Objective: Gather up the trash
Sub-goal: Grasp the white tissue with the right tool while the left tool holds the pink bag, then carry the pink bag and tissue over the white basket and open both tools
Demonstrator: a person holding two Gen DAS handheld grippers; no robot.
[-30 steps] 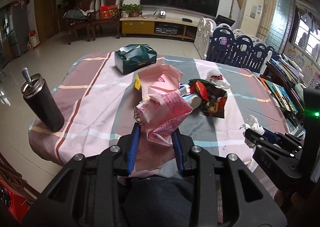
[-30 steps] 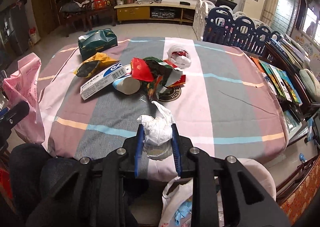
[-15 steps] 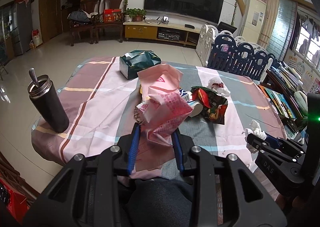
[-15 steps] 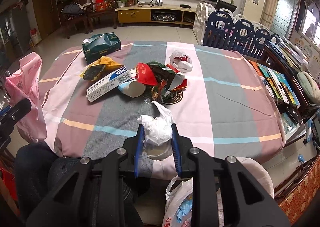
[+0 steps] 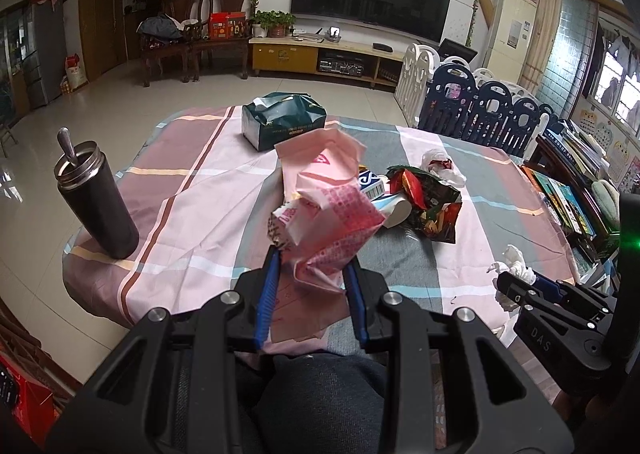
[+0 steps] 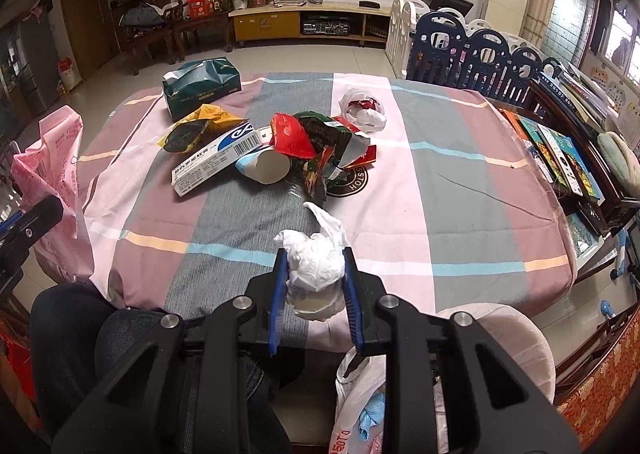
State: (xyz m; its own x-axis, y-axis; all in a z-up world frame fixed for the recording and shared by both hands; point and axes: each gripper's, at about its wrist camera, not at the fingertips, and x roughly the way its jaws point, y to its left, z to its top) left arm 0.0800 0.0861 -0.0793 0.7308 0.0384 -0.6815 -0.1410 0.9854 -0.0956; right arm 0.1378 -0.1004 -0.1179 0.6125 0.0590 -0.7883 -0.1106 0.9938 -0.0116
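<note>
showing "HOLSTON" in part, coaster [image 6: 347,182] under green wrapper [image 6: 328,137]

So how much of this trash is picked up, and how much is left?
Nothing looks bagged yet, though the bag's inside is hidden. In hand: the left gripper holds a pink bag, and the right gripper pinches a white tissue wad. Left on the table: a medicine box, snack wrappers, a yellow packet and a small white bag.
</note>
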